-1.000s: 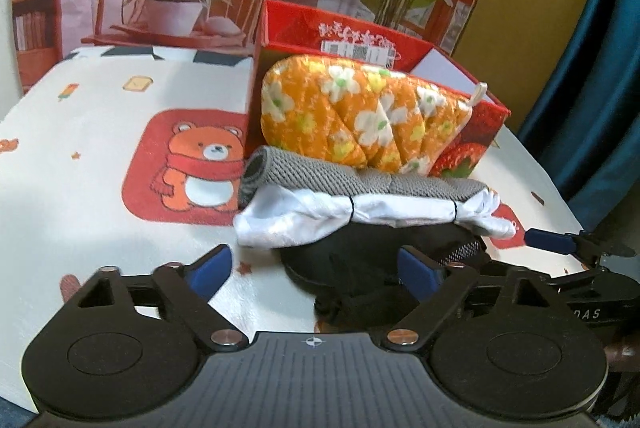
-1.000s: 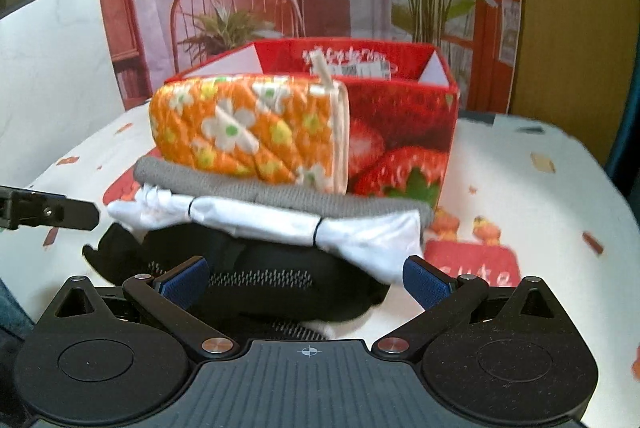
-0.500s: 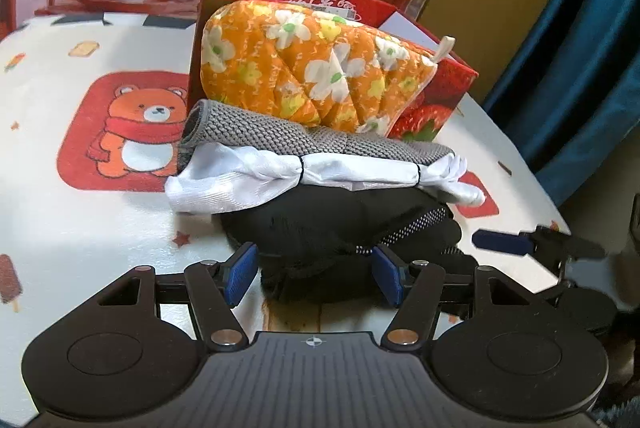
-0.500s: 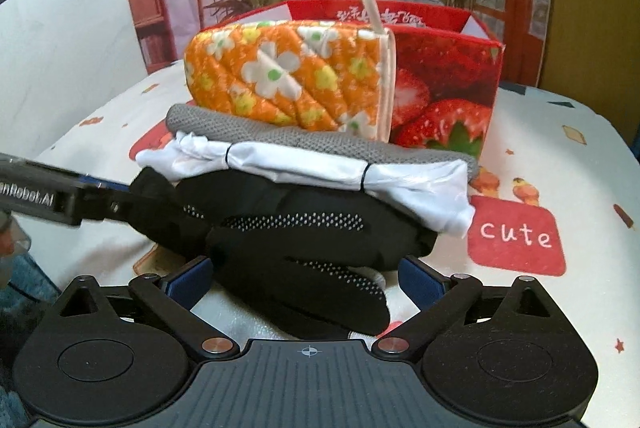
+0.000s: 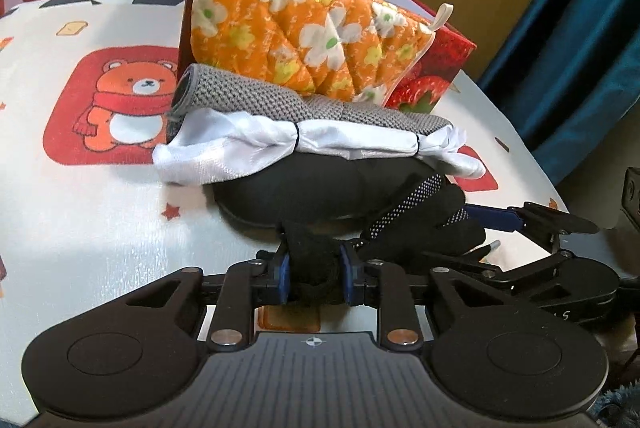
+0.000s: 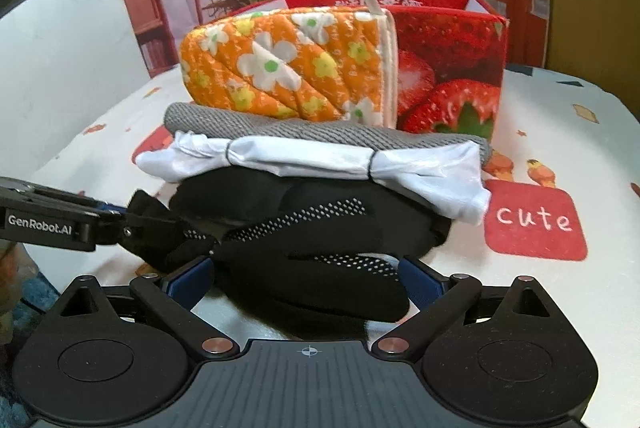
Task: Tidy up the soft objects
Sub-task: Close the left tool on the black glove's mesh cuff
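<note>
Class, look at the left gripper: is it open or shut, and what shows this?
Shut. In the left wrist view, the left gripper has its blue fingers pressed against both sides of a bunch of the black glove.

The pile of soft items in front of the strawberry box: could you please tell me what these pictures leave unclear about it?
- Inside of the strawberry box: both views, hidden by the orange floral mitt and the box's walls.
- Underside of the black glove: right wrist view, covered by the camera mount.
- Right gripper: whether its pads press the glove is unclear.
- Left gripper: shut on the glove's cuff.
</note>
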